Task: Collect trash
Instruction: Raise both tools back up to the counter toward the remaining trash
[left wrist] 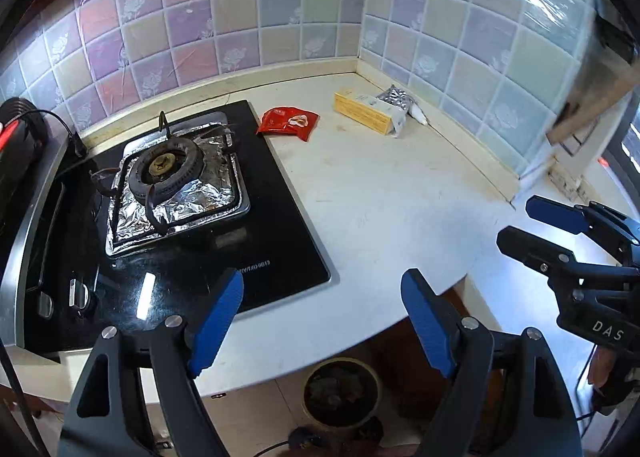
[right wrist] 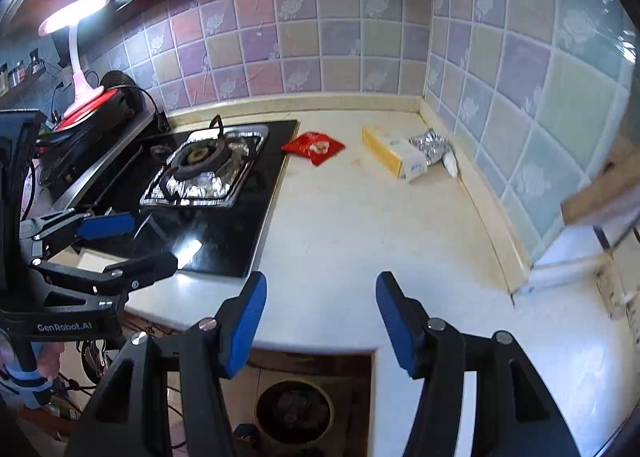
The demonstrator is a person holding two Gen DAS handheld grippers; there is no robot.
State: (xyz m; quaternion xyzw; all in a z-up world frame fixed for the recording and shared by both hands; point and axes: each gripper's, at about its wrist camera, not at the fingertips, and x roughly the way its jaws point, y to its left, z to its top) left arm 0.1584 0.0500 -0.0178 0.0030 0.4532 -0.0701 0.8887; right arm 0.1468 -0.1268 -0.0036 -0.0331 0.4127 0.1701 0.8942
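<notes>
Silver wrapper [left wrist: 398, 97] half hidden behind yellow box [left wrist: 366, 112], white tube's [left wrist: 418, 115] label unreadable

Wrapper [left wrist: 289, 122] lies on counter [left wrist: 380, 193] between stove [left wrist: 176, 181] and box [left wrist: 366, 112]

Glossy black glass hob [left wrist: 280, 217], crinkled foil liner [left wrist: 192, 201], matt countertop [left wrist: 380, 185]

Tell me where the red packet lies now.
In both views the red packet lies flat on the counter near the back wall, between the stove and the yellow box.
</notes>
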